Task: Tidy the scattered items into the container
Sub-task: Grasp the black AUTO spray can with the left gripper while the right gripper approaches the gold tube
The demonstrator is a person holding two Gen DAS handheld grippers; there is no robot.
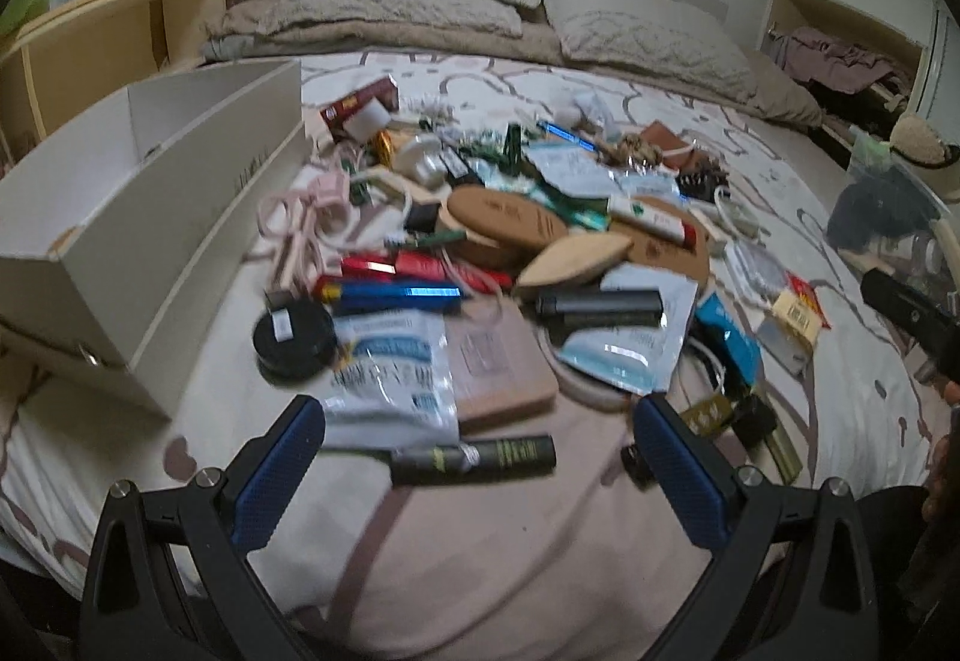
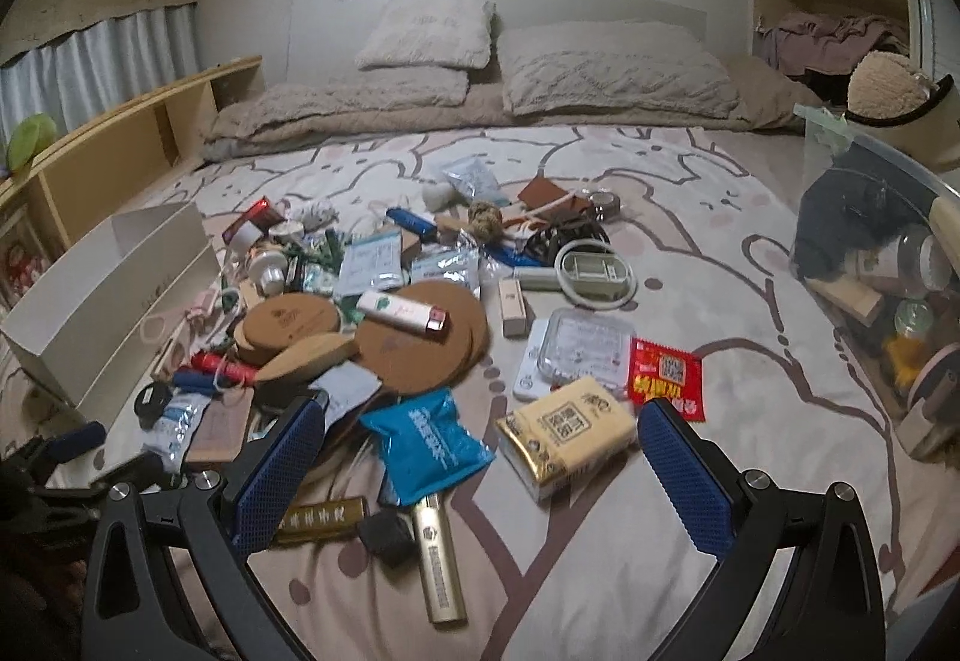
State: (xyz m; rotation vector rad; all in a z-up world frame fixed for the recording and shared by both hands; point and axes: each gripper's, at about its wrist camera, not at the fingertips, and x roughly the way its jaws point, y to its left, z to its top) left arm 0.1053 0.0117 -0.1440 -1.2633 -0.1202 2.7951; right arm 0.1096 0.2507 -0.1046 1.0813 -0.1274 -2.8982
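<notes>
- White, open-top organizer box (image 1: 150,193) sits on the bed (image 1: 492,553) at the left edge of the pile; long rectangular shape, a lengthwise divider splits it into two channels, both look bare inside. One corner of the near end is chipped. In the right wrist view it shows as the same white box (image 2: 102,301), left of the clutter.
- Scattered items (image 1: 480,253) form a dense heap mid-bed on the patterned sheet, just beside the box's right wall.
- Heap contents seen from the left: round black tin (image 1: 294,337), foil sachet with blue print (image 1: 390,379), pinkish flat box (image 1: 498,367), dark tube (image 1: 480,460), oval wooden pieces (image 1: 570,256), red and blue sticks (image 1: 402,280).
- Seen from the right: blue packet (image 2: 429,442), yellow tissue pack (image 2: 567,430), red sachet (image 2: 666,376), gold tube (image 2: 438,559), cork coasters (image 2: 420,343), clear plastic case (image 2: 582,346).
- Left tongs (image 1: 480,472): spread wide, nothing between the blue pads, hovering low with the dark tube lying between the fingers, not touched.
- Right tongs (image 2: 480,472): spread wide, holding nothing, above the blue packet and yellow tissue pack.
- Clear plastic tub (image 2: 888,265) at the far right, already holding assorted things.
- Left view motion-blurred; small labels unreadable.
</notes>
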